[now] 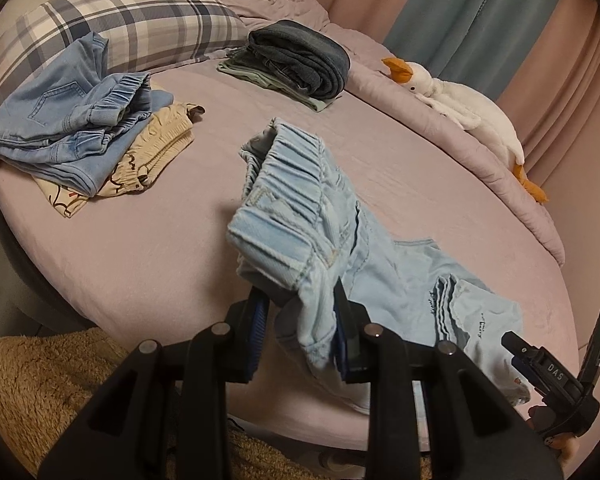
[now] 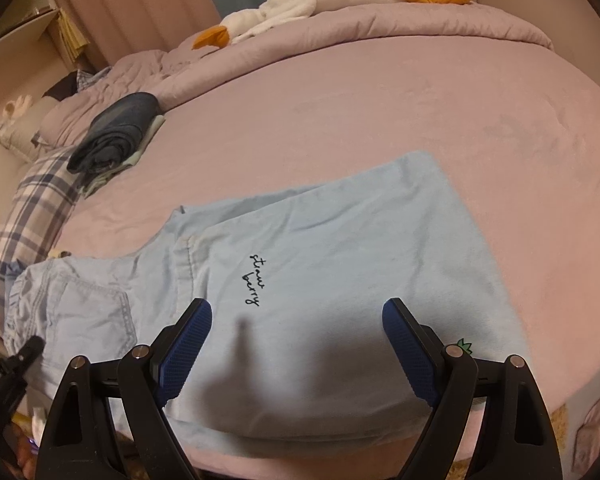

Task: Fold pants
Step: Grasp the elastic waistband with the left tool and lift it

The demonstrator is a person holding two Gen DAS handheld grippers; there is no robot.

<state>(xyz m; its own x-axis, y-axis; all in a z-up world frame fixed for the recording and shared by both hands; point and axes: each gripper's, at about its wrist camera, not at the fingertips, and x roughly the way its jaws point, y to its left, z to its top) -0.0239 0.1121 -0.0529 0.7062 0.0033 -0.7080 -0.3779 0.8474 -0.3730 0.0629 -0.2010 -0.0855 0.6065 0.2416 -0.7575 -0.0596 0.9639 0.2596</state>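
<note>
Light blue pants (image 2: pixel 340 264) with "strawberry" script lie on the pink bed sheet (image 2: pixel 380 112), legs folded together toward the right. My left gripper (image 1: pixel 300 316) is shut on the pants' elastic waistband (image 1: pixel 288 200) and holds it lifted above the sheet. My right gripper (image 2: pixel 296 320) is open and empty, hovering just above the pant legs near the front edge of the bed. It also shows at the lower right of the left wrist view (image 1: pixel 552 372).
A pile of blue jeans and cream shorts (image 1: pixel 80 132) lies at the left by a plaid pillow (image 1: pixel 132 28). Folded dark jeans (image 1: pixel 300 56) sit at the back. A plush goose (image 1: pixel 468 108) lies on the rolled quilt. A brown fleece blanket (image 1: pixel 52 392) hangs below.
</note>
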